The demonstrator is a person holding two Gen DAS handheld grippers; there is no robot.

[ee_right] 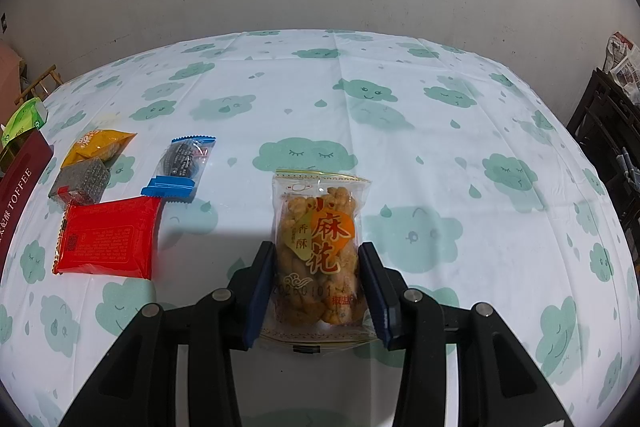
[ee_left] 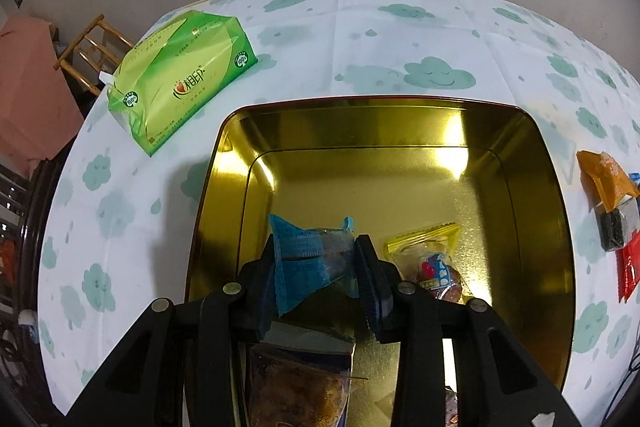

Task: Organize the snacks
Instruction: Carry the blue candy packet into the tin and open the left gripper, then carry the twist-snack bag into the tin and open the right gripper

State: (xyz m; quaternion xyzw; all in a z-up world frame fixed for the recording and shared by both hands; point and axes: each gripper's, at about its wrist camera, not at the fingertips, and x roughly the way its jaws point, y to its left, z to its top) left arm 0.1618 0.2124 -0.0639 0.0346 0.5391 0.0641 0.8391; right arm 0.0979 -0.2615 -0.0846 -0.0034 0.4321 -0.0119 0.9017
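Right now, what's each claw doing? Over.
Left claw pinching blue packet over gold tin. Right claw clamped on fried-twist bag. Four snacks waiting; path clear.

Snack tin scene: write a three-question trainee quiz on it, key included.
1. True or false: the gold tin is empty.
2. What does the left tool grip? A) blue-wrapped snack B) red packet C) tissue pack
3. Which snack sits between the right tool's fingers?

Key
1. False: a yellow-edged snack lies inside.
2. A, the blue-wrapped snack, over the tin.
3. The clear bag of fried twists, resting on the tablecloth.
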